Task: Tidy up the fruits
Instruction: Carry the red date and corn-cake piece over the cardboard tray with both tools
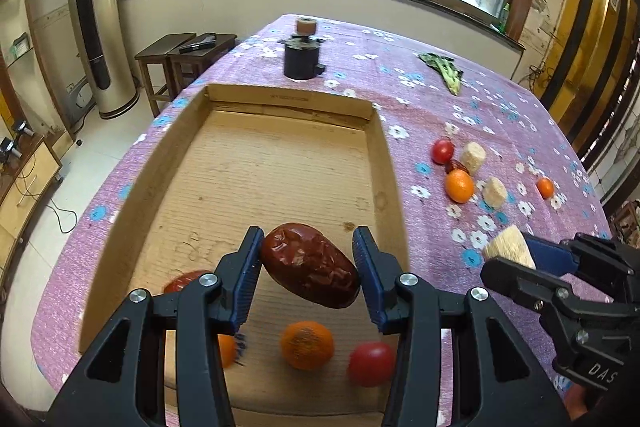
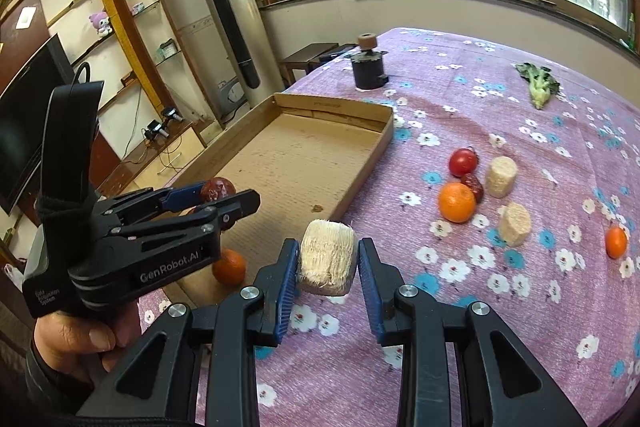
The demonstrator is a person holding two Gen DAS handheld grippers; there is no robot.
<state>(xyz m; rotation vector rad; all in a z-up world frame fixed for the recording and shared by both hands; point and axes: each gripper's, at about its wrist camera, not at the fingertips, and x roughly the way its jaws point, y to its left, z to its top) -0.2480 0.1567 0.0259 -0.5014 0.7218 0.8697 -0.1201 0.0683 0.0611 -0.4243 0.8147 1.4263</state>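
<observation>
Carrying fruit over a flowered table (image 1: 400, 67), one piece gripped in each tool.

A shallow cardboard tray (image 1: 188, 131) with low walls lies near the table's left edge, its far half bare. The left gripper (image 1: 308, 263) is clamped on a wrinkled red date (image 1: 312, 267), held over the tray's near end. Below it an orange (image 1: 307, 345), a tomato (image 1: 371, 363) and other blurred fruit are seen, mostly hidden from the right view. The right gripper (image 2: 327, 259) is clenched on a pale fibrous cylinder (image 2: 328, 257), held beside the tray's right wall. Loose on the cloth to the right lie a second orange (image 2: 457, 202), a second tomato (image 2: 463, 161), two more cylinders and a small orange (image 2: 616, 242). A person's hand (image 2: 76, 339) is shown only by the right view.
</observation>
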